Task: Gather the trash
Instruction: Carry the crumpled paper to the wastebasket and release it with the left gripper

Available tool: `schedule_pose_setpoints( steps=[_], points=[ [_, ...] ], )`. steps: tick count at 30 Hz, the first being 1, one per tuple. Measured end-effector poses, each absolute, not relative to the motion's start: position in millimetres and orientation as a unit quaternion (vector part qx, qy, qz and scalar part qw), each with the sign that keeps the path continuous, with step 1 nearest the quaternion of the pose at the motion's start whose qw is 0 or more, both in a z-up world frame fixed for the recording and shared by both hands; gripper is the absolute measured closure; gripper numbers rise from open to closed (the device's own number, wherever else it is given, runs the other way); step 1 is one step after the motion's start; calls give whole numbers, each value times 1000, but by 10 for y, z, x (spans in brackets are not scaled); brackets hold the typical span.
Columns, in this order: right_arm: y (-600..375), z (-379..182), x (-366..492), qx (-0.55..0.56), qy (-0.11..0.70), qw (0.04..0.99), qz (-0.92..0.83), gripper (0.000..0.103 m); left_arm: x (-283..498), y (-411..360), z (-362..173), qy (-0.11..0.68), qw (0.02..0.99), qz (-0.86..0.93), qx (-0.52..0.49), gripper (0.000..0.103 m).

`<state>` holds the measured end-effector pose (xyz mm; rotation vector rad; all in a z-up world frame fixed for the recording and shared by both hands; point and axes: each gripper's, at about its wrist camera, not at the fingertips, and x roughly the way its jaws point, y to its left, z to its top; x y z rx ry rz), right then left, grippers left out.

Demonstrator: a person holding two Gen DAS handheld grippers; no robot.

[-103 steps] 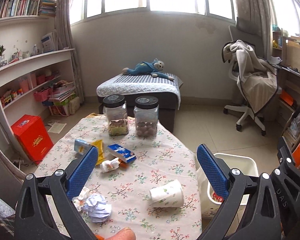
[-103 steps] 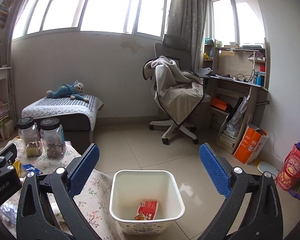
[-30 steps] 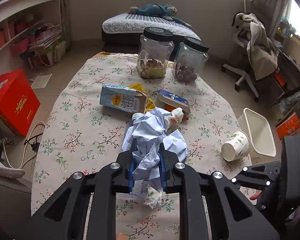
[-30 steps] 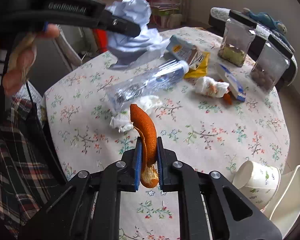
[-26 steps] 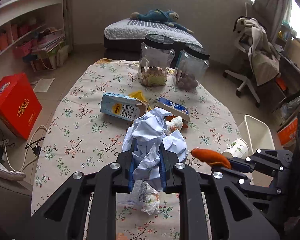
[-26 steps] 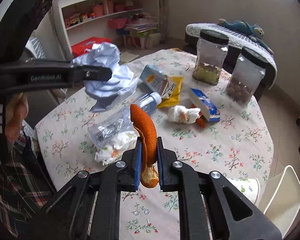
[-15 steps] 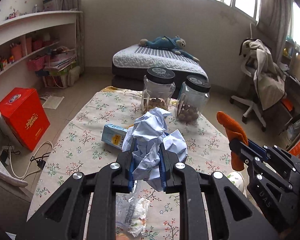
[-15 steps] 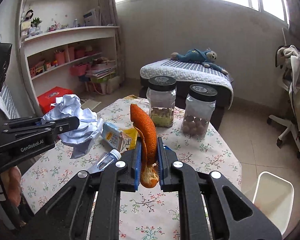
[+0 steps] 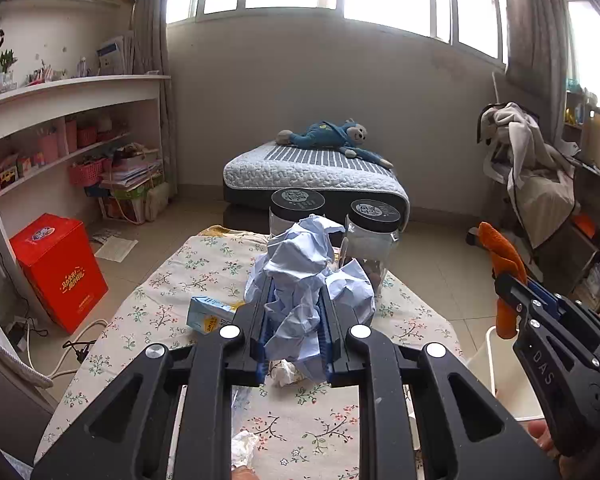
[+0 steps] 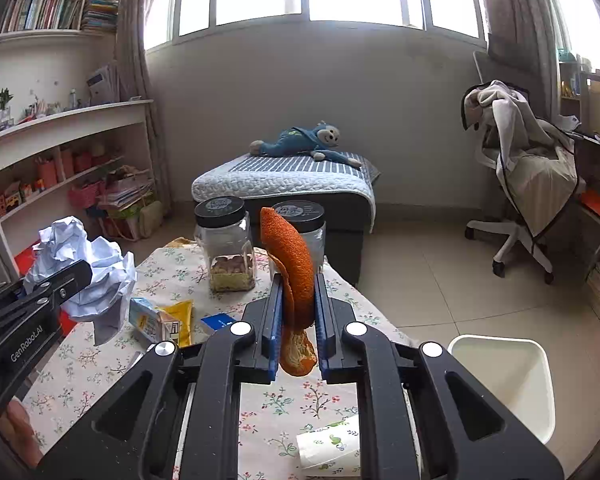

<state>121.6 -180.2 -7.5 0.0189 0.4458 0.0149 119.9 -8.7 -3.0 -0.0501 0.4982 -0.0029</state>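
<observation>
Left gripper clamped on crumpled pale blue paper, held above the floral tablecloth. Right gripper clamped on orange peel, above the table edge, white bin just beside.

The paper is pale blue and the peel is orange. The tongs are black with blue pads. The bench has a cream cloth with small flowers. The bin is white, the box red, the monkey blue.
</observation>
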Motion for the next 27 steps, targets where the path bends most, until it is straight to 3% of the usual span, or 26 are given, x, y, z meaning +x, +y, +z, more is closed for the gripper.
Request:
schedule_pose_setpoints(
  steps=[18, 19, 21, 23, 24, 26, 27],
  points=[
    [-3112, -4, 1113, 60, 225, 960, -158, 88, 1177, -992, -115, 249, 966, -62, -2, 84],
    [-3191, -9, 1102, 61, 228, 957, -171, 84, 1173, -1053, -113, 250, 966, -67, -1, 84],
    [-3323, 0, 1045, 66, 224, 952, -201, 63, 1166, -1182, -109, 251, 965, -79, 0, 84],
    [-3455, 27, 959, 67, 213, 947, -231, 33, 1159, -1324, -98, 252, 963, -93, 0, 84],
    [-3519, 41, 916, 66, 205, 945, -248, 30, 1144, -1410, -92, 252, 963, -100, 2, 84],
    [-3669, 78, 819, 72, 191, 941, -270, 10, 1117, -1581, -82, 252, 961, -118, 5, 84],
    [-3755, 95, 769, 74, 187, 938, -284, 6, 1108, -1670, -83, 254, 959, -127, 5, 84]
  ],
)
